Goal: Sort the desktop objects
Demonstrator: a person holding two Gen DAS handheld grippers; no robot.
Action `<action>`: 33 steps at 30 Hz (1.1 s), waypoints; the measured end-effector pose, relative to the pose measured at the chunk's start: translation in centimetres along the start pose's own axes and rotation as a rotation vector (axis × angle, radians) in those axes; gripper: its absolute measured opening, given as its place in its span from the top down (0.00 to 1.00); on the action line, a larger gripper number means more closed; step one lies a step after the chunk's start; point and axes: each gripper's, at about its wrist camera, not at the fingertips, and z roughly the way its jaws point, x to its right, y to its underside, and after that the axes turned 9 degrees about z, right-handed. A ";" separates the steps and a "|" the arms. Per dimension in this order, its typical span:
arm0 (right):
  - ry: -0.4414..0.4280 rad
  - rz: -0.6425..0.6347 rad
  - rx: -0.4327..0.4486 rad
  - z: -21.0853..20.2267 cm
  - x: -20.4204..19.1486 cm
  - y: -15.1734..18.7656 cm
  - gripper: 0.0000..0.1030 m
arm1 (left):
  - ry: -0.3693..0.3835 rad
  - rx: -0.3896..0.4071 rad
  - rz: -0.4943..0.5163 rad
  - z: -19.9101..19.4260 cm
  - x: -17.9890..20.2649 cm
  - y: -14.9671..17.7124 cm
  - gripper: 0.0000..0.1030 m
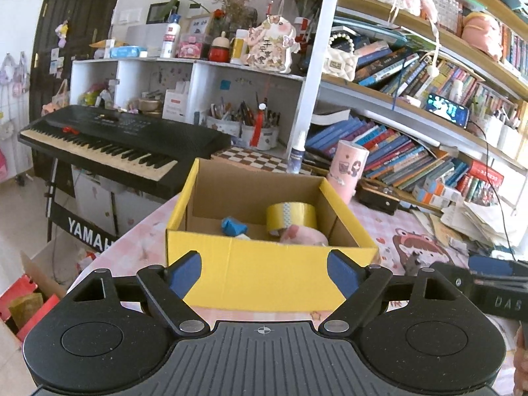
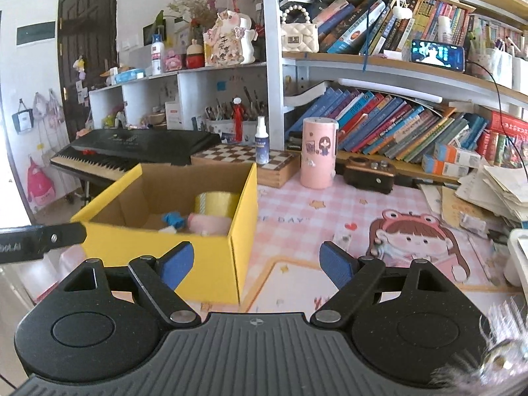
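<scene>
A yellow box (image 1: 264,274) with its top open stands near the left edge of the desk (image 2: 297,211), on a pink checked mat. Inside it lie a tape roll (image 1: 290,216), a small blue item (image 1: 232,226) and a pink soft thing (image 1: 305,236), crowded toward the box's right wall. The left gripper (image 1: 264,272) sits just before the box's near wall, jaws spread wide with nothing between them. The right gripper (image 2: 255,264) is at the box's near right corner, also spread and empty. Risks, as a judgement: either gripper pushed forward could shove the light cardboard toward the desk's left edge, where it might tip off. The two tools are close and could knock together. Behind the box, a spray bottle (image 2: 262,140) and a tall pink tube (image 2: 318,153) could topple if it slides back.
</scene>
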 end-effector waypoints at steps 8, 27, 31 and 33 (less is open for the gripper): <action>0.023 -0.021 -0.017 -2.8 -0.8 3.2 0.19 | 0.028 -0.017 0.052 -1.9 1.6 1.5 0.12; 0.057 0.027 -0.078 -6.1 -1.2 7.1 0.19 | 0.111 -0.078 0.130 -4.6 4.4 4.8 0.12; 0.063 0.015 -0.086 -6.7 -1.2 7.5 0.19 | 0.126 -0.078 0.127 -4.6 4.8 5.0 0.12; 0.067 0.014 -0.089 -7.0 -1.1 7.7 0.19 | 0.133 -0.077 0.134 -4.6 5.1 5.1 0.12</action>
